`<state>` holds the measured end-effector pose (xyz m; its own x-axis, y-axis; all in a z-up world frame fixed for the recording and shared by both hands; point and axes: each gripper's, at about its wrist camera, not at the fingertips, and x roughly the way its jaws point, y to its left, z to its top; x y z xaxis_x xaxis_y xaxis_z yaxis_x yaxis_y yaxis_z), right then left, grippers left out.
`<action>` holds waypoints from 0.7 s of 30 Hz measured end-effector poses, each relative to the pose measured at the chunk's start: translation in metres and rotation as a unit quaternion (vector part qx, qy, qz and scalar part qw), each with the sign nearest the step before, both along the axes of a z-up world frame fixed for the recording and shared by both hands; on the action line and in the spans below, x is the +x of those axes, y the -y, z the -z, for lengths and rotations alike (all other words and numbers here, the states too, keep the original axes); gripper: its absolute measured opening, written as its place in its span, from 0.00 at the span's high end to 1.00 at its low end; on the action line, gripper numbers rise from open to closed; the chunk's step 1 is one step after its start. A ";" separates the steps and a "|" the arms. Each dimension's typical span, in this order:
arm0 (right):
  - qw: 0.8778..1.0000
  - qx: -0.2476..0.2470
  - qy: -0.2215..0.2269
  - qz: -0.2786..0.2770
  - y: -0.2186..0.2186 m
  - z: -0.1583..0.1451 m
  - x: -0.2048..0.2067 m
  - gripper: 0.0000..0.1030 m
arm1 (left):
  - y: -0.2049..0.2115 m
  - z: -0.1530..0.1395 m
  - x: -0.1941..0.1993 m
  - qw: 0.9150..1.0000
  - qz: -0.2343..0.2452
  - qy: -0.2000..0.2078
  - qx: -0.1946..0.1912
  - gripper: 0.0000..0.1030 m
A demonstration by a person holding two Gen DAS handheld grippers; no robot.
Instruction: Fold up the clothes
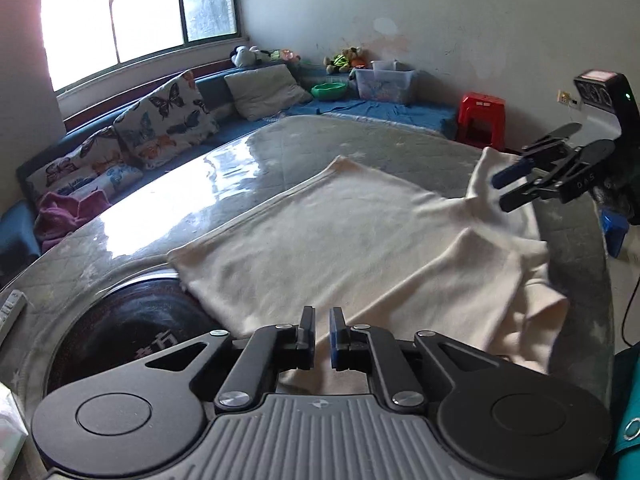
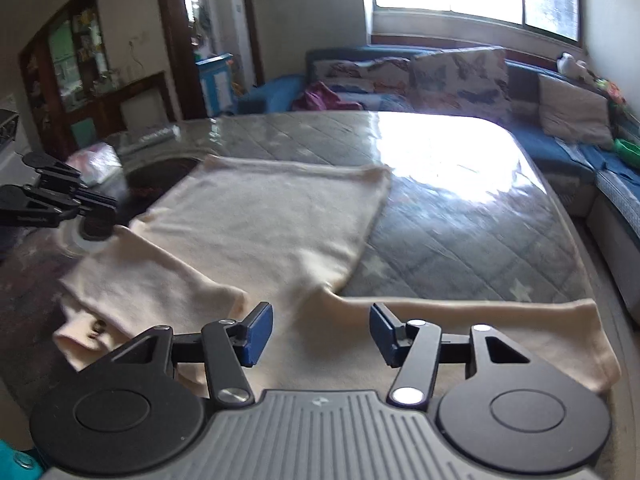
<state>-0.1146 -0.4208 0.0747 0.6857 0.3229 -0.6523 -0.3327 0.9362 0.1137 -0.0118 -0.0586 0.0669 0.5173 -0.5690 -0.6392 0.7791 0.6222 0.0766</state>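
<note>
Nearest the left wrist camera, the left tongs (image 1: 322, 334) fill the bottom of the frame, their pads drawn almost together with only a thin slit between them. Nothing can be seen pinched in that slit, though the near hem of the cream garment (image 1: 332, 232) lies directly beneath and may be touched. That garment spreads away across the glossy bench (image 1: 224, 184), its long side running up and to the right. At the far right edge, the right tongs (image 1: 516, 186) hover over a raised fold of the same cloth.

Closest to the right wrist camera, the right tongs (image 2: 322, 334) stand about half open, nothing between the blue pads. Just below and ahead of them lies the cream garment (image 2: 264, 224), one sleeve (image 2: 520, 320) stretching off to the right. At the left edge, the left tongs (image 2: 86, 206) sit at the cloth's other corner. Judging by this, the right tongs are nearer the loose sleeve, which probably needs folding inward next.
</note>
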 end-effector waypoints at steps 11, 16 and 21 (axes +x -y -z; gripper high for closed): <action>0.992 -0.028 0.001 -0.120 -0.066 0.015 0.022 0.76 | 0.010 0.033 -0.009 0.998 -0.050 -0.030 0.016 0.91; 0.992 -0.044 0.000 -0.119 -0.063 0.017 0.016 0.76 | 0.009 0.028 -0.019 0.998 -0.060 -0.024 0.008 0.88; 0.988 -0.046 0.009 -0.144 -0.060 0.009 -0.009 0.76 | 0.019 0.019 -0.035 0.998 -0.054 -0.018 -0.015 0.86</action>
